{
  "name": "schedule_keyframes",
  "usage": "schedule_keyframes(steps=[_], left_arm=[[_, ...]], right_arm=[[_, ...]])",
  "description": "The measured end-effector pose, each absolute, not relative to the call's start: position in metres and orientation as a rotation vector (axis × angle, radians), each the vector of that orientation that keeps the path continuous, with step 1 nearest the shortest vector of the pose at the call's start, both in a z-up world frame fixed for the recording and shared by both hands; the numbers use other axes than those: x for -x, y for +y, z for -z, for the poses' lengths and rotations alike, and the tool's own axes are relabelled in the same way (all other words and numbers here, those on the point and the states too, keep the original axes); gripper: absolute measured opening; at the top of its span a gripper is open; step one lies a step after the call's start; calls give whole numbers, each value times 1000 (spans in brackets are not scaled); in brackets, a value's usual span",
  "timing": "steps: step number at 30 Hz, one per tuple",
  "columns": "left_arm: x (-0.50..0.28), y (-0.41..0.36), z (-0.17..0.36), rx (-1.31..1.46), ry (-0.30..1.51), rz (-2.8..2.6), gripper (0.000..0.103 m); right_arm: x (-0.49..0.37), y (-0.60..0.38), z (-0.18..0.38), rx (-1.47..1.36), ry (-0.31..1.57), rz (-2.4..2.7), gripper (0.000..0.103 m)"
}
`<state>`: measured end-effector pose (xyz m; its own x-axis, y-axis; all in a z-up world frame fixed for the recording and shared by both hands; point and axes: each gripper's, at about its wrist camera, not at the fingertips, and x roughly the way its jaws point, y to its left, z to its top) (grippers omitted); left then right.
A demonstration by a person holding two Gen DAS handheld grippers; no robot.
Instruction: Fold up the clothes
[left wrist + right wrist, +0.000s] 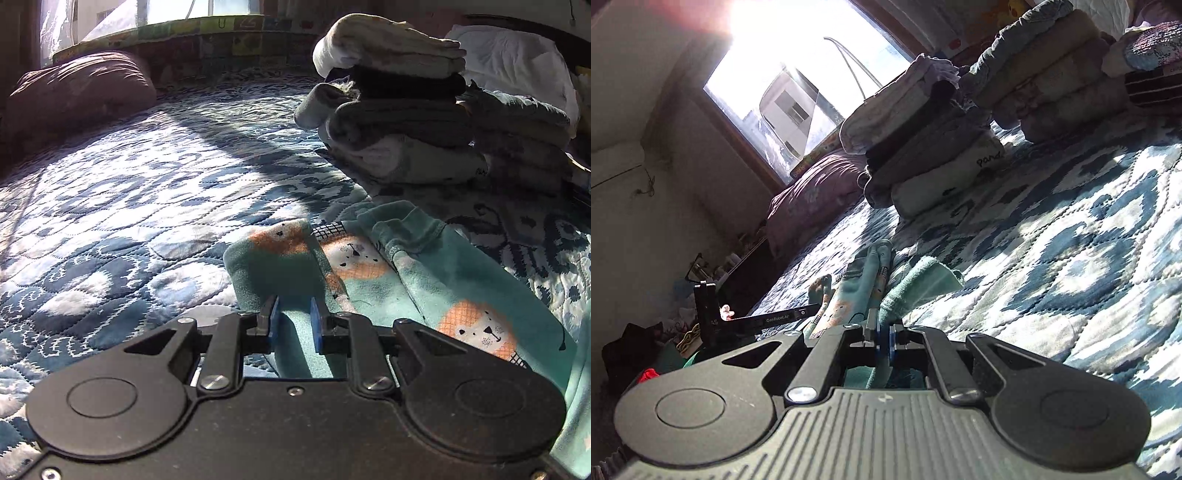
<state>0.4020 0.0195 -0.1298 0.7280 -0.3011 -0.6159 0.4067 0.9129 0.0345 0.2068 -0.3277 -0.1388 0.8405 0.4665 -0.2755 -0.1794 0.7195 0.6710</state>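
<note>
A teal child's garment [424,288] printed with orange and white animal faces lies on the blue and white quilt [147,184]. In the left wrist view my left gripper [295,323] is shut on a raised fold of it, and teal cloth fills the narrow gap between the blue pads [275,325]. In the right wrist view the same garment [857,295] stretches away in a bunched strip. My right gripper [883,334] is shut on its near end, with the fingers almost together. The camera view is tilted.
A tall stack of folded clothes [395,103] stands on the quilt just beyond the garment, with a second stack [517,140] to its right. A purple pillow [81,88] lies at the far left below a window. Past the bed's left edge is floor clutter [646,354].
</note>
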Motion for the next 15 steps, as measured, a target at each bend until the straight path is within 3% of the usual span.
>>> schedule_keyframes(steps=[9,15], left_arm=[[-424,43,108,-76,601,444,15],[-437,16,129,-210,658,453,14]], right_arm=[[-209,-325,140,-677,469,-388,6],[-213,-326,144,-700,485,-386,6]])
